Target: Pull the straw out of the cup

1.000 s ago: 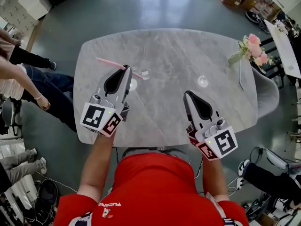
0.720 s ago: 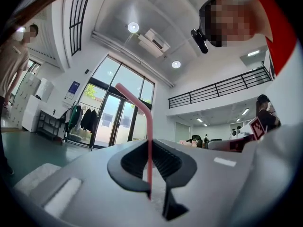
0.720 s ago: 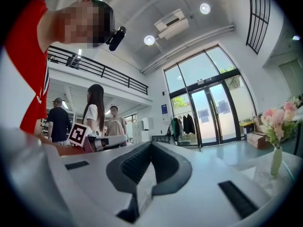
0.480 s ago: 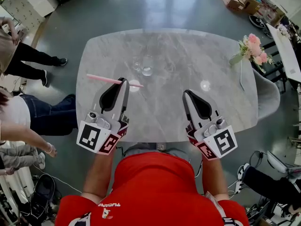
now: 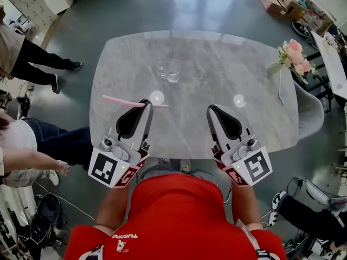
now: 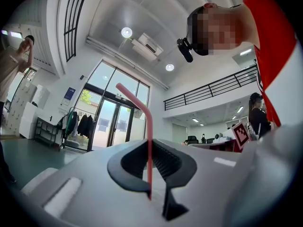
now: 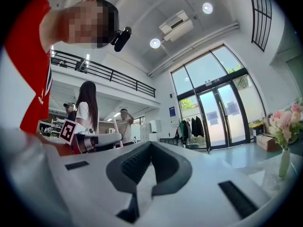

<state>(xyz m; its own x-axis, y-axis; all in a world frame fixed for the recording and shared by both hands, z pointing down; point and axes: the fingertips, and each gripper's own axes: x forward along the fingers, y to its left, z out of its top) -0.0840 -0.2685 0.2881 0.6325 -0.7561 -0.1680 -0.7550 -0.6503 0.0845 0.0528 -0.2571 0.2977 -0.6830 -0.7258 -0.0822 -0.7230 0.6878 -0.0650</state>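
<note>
One pink straw (image 5: 122,100) sits clamped crosswise in my left gripper (image 5: 145,101), centre-left of frame, clear of the glass cup (image 5: 169,71) at upper centre of the table (image 5: 227,64). My right gripper (image 5: 210,108) is closed, empty.

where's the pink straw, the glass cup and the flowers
pink straw (image 5: 126,101), head view, middle of its shaft
glass cup (image 5: 169,72), head view, its clear body
flowers (image 5: 293,54), head view, the pink blooms
</note>
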